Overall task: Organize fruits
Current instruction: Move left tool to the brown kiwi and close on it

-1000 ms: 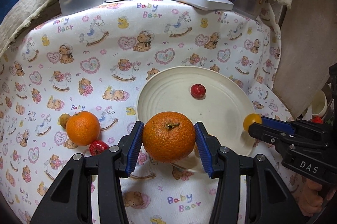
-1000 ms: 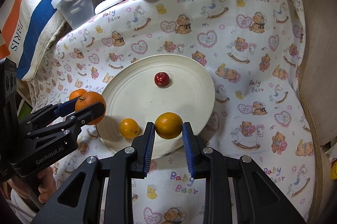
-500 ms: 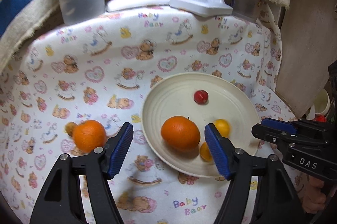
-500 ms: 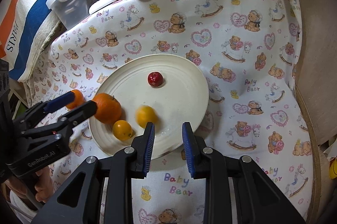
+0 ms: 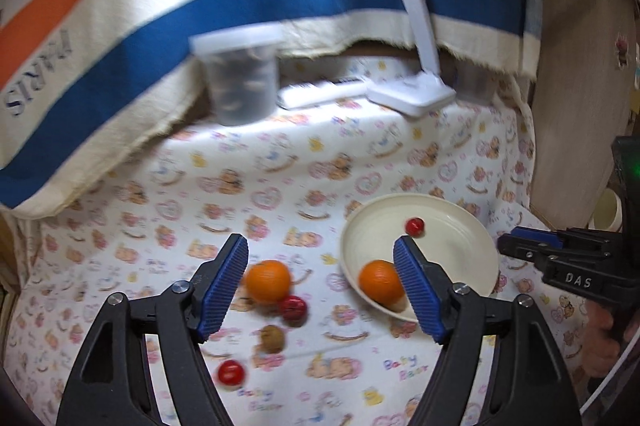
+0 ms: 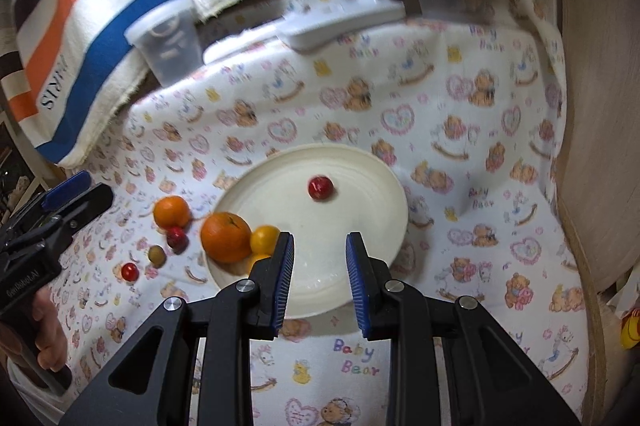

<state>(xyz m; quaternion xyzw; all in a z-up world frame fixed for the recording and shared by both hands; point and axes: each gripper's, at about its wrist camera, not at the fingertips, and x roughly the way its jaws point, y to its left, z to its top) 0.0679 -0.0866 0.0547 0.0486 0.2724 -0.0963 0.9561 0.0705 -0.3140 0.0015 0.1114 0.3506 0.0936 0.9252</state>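
A white cloth [image 6: 460,130] printed with pastel bears, pink hearts and rocking horses covers the desk. At centre sits a plain cream plate [image 6: 360,226]; on it are a small red fruit [image 6: 320,187], a large orange [image 6: 226,237] and a yellow-orange fruit [image 6: 265,237]. At upper left hangs a cream towel [image 6: 100,38] striped blue and orange. Each black hand-held gripper [image 6: 319,278] has blue ribbed pads.
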